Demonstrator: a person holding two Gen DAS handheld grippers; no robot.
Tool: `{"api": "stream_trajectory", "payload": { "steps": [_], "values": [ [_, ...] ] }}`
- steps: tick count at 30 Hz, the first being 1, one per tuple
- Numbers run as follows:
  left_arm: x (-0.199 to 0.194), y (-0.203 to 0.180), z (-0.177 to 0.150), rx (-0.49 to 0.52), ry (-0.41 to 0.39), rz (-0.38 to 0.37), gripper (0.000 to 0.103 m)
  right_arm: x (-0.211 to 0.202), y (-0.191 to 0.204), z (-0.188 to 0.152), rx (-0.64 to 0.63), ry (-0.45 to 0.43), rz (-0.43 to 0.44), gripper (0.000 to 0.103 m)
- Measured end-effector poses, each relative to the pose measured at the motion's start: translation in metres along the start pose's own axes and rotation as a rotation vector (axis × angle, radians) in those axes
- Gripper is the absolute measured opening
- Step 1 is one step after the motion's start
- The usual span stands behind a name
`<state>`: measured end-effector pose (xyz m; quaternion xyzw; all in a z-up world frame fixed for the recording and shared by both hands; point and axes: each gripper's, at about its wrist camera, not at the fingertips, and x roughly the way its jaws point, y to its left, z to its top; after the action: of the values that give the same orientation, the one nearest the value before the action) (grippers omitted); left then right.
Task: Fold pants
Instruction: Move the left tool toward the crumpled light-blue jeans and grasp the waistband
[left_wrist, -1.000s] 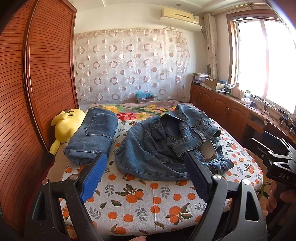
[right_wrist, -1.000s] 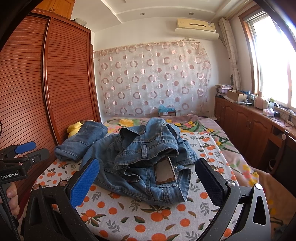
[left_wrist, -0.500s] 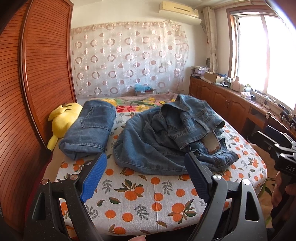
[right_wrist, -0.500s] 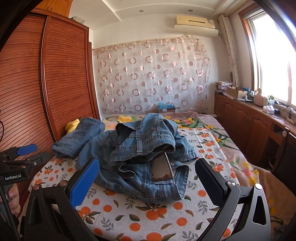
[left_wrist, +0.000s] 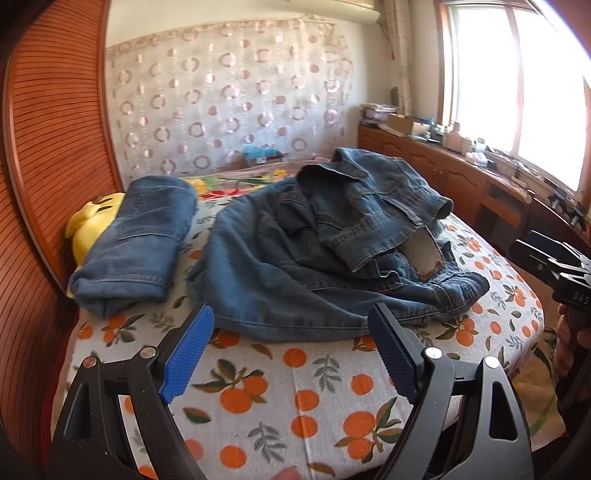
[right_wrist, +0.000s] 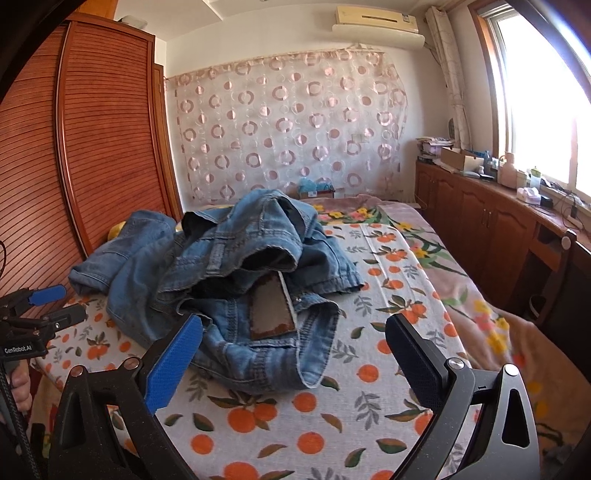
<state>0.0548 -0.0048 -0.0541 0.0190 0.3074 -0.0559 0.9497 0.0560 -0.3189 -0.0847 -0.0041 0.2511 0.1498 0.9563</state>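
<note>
Bedroom, bed (left_wrist: 325, 413) with orange-print sheet fills lower frame. Crumpled jeans (left_wrist: 332, 251) heaped mid-frame, on the sheet; folded jeans (left_wrist: 140, 240) to their left, near but apart, against a yellow plush toy (left_wrist: 92, 225) by the wooden wardrobe (left_wrist: 48, 147). Left gripper (left_wrist: 291, 354) at bottom centre, fingers spread, nothing between, tips just short of the heap's near edge. Right gripper (right_wrist: 295, 362) fingers spread wide, have just been closing slightly, empty, heap's waistband just beyond them. Window at right
</note>
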Motion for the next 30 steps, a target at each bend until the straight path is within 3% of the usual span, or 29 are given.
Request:
{"api": "stream_trajectory", "payload": {
  "steps": [10,21,23,24,28,30],
  "values": [
    [0.029,-0.026,0.023,0.102,0.035,-0.111,0.085,0.009,-0.017,-0.008,0.009,0.098,-0.002,0.069],
    [0.066,-0.088,0.069,0.277,0.072,-0.227,0.064,-0.006,-0.025,-0.001,0.026,0.115,-0.009,0.068],
    [0.076,-0.098,0.074,0.303,0.094,-0.257,0.051,-0.004,-0.027,-0.001,0.03,0.107,-0.009,0.068],
    [0.084,-0.103,0.078,0.304,0.114,-0.272,0.05,-0.008,-0.027,-0.001,0.034,0.104,-0.01,0.068],
    [0.104,-0.119,0.091,0.333,0.132,-0.27,0.045,-0.007,-0.029,-0.007,0.049,0.094,-0.011,0.068],
    [0.108,-0.124,0.096,0.337,0.132,-0.276,0.037,-0.006,-0.03,-0.008,0.052,0.095,-0.013,0.068]
  ]
}}
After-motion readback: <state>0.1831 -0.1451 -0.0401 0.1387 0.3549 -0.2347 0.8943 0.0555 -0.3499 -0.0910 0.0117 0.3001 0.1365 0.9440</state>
